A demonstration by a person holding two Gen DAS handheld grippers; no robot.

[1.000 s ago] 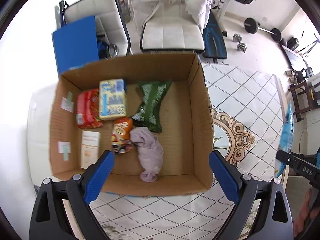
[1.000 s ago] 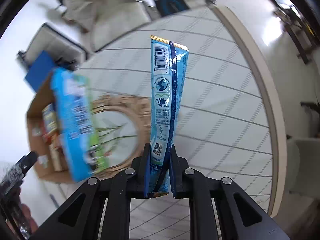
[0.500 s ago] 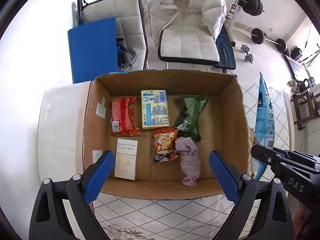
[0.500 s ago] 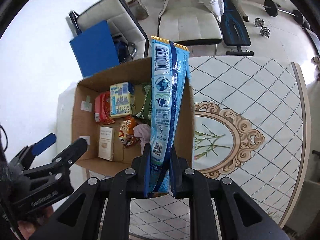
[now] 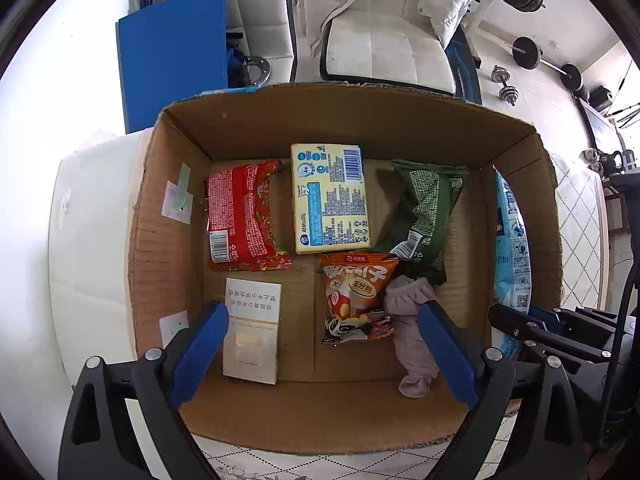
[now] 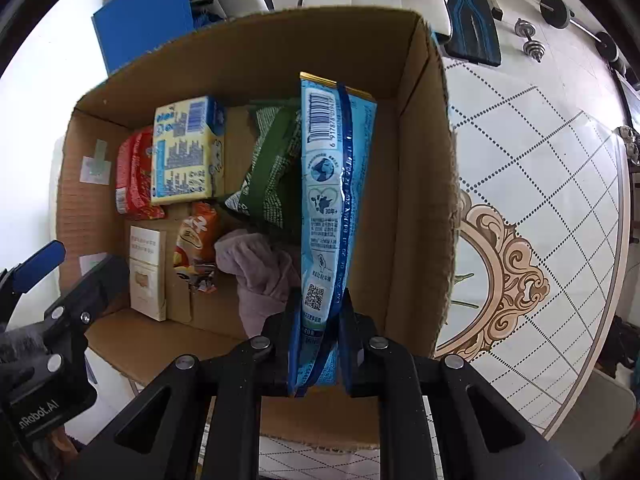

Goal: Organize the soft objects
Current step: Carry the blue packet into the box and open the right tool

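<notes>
Jaws spread wide and empty on the left gripper [image 5: 320, 354], poised over the cardboard box [image 5: 348, 120]; right gripper [image 6: 318, 344] pinches the blue packet [image 6: 334, 184], whose long axis runs 6 to 12 o'clock above bare floor at the box's 3 o'clock side

home room, white padded chair [image 5: 384, 52], barbell weights [image 5: 528, 52], patterned table [image 6: 540, 184]

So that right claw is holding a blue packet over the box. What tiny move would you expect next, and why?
Probably lower it a little, then let go. The right gripper is shut on the blue packet, which hangs above bare cardboard along the right wall of the cardboard box, beside the green bag. The left gripper is open, holding nothing.
</notes>
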